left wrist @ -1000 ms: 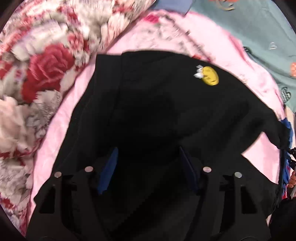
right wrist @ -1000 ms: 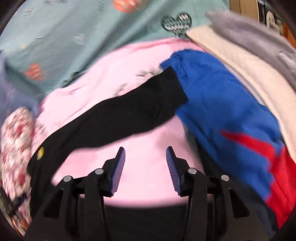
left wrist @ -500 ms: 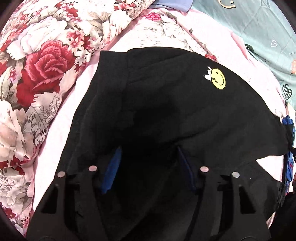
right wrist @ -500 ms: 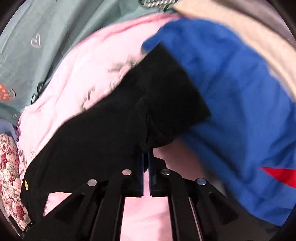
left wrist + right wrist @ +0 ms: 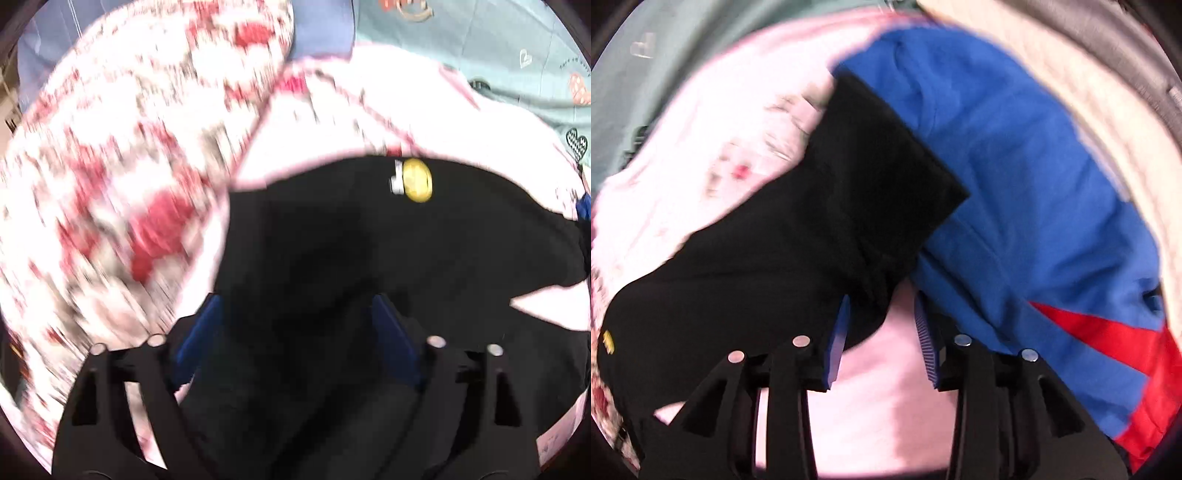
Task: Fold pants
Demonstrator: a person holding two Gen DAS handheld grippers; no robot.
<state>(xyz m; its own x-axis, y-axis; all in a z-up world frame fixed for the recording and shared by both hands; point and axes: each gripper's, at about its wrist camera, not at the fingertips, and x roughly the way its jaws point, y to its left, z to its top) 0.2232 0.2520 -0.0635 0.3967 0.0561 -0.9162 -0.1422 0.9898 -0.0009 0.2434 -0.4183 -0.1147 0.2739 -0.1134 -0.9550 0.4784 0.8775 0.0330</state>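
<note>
Having just let go of the leg end: right tool (image 5: 882, 325) now standing spread, where half a second back it was pressed together on that black cloth, the cuff edge of the black pants (image 5: 798, 236) sagging between its blue pads (image 5: 925, 343) without being gripped. Left tool (image 5: 295, 332) hanging spread too, pinching nothing, hovering low over the seat and waist part of the pants (image 5: 369, 258), its view badly smeared and swung toward the floral quilt (image 5: 129, 166) compared with a moment ago. Probably meaning a leg placed or a grip being reset, with the real fold yet to come (a judgement only). Lying on the pink sheet (image 5: 713, 140) of the bed, long axis running from the waist near the quilt out to the cuff, which is resting against the blue garment (image 5: 1015, 166); yellow smiley patch (image 5: 416, 180) facing up on the far side of the hip area.
</note>
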